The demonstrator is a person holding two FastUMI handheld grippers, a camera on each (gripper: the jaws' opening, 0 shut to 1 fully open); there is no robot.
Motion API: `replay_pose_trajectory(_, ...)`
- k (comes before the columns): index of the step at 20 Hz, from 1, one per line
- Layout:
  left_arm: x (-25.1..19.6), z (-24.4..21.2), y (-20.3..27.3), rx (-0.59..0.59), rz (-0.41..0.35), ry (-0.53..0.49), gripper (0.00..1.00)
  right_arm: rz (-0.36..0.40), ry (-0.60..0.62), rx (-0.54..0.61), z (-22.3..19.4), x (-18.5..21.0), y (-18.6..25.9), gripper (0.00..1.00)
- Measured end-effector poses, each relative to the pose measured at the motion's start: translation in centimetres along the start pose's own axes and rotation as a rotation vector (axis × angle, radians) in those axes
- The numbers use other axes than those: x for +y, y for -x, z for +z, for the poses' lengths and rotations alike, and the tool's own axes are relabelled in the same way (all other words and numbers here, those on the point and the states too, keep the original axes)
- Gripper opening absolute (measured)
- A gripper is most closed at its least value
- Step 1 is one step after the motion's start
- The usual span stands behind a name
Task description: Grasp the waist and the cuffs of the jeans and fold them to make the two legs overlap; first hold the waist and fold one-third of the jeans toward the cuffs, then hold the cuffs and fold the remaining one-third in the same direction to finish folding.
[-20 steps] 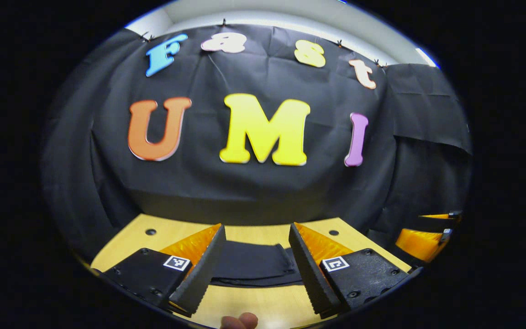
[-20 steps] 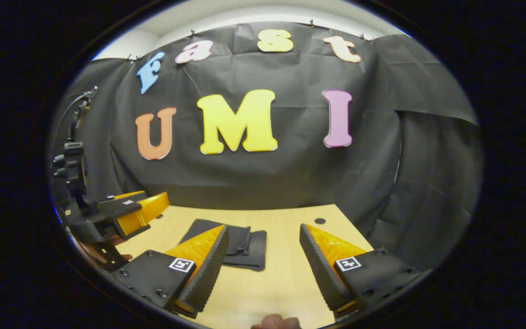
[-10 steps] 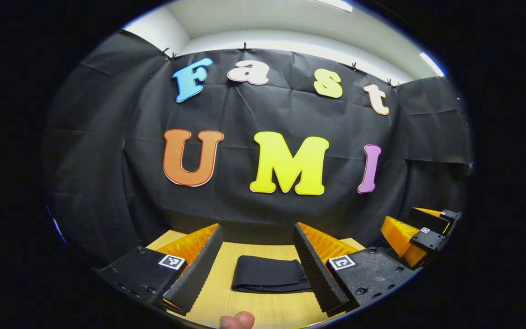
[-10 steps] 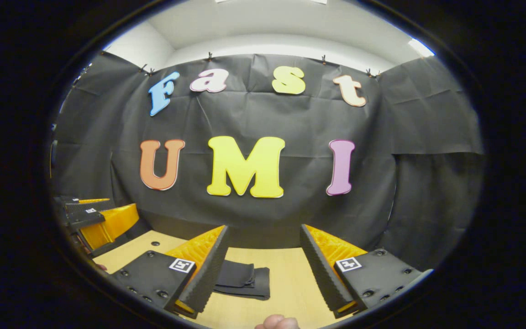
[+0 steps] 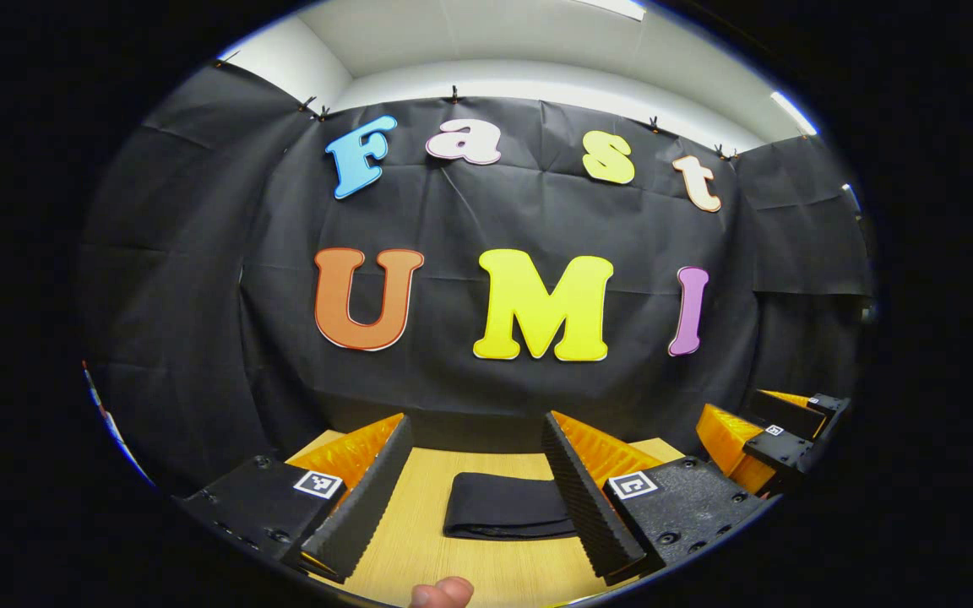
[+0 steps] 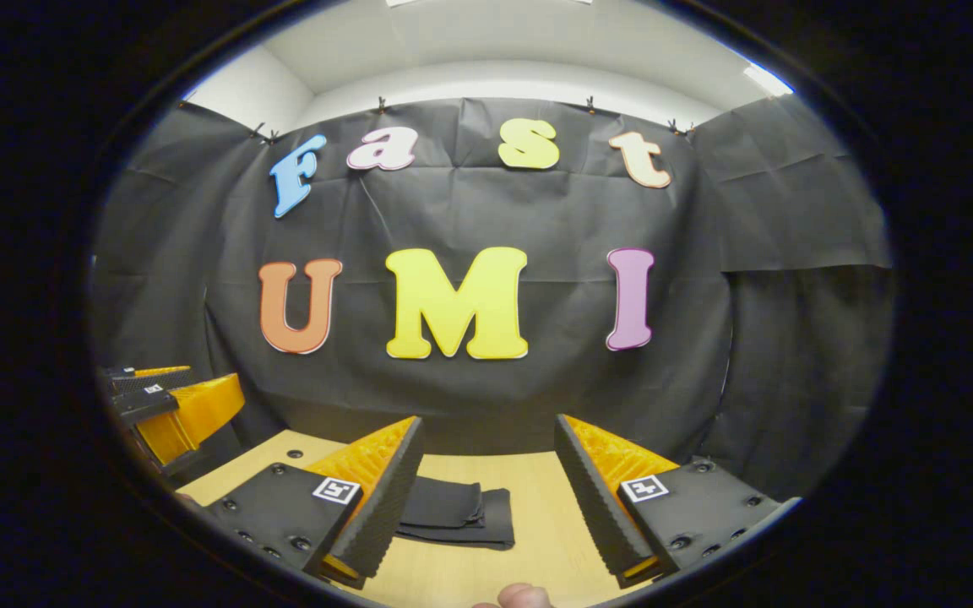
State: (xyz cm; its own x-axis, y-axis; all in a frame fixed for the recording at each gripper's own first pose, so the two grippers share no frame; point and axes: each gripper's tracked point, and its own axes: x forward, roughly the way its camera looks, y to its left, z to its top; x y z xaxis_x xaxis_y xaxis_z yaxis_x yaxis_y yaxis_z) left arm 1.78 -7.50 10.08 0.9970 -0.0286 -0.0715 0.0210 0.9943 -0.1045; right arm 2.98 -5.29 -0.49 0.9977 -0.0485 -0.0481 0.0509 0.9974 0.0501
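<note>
Dark jeans (image 5: 508, 517), folded into a compact bundle, lie flat on a light wooden tabletop (image 5: 419, 549) with black cloth walls behind and a white ceiling above, while the left tool (image 5: 474, 490) and right tool (image 6: 486, 494) hover over them, both spread and holding nothing.

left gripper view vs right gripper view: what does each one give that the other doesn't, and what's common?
Left gripper view: the jeans seen from a smooth rounded fold edge, roughly centred ahead; the right claw near the right edge.
Right gripper view: the jeans' stacked layer ends, left of centre; the left claw near the left edge.
Both: dark folded jeans lying flat on the wooden table, both claws open and off the cloth, and a person's fingertip at the bottom.
</note>
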Motion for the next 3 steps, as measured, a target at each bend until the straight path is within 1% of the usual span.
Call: replay_pose_trajectory(3,0.31,0.29,0.06,-0.006,0.008,0.001,0.98,0.008,-0.004,-0.007,0.32,0.26,0.1,0.93)
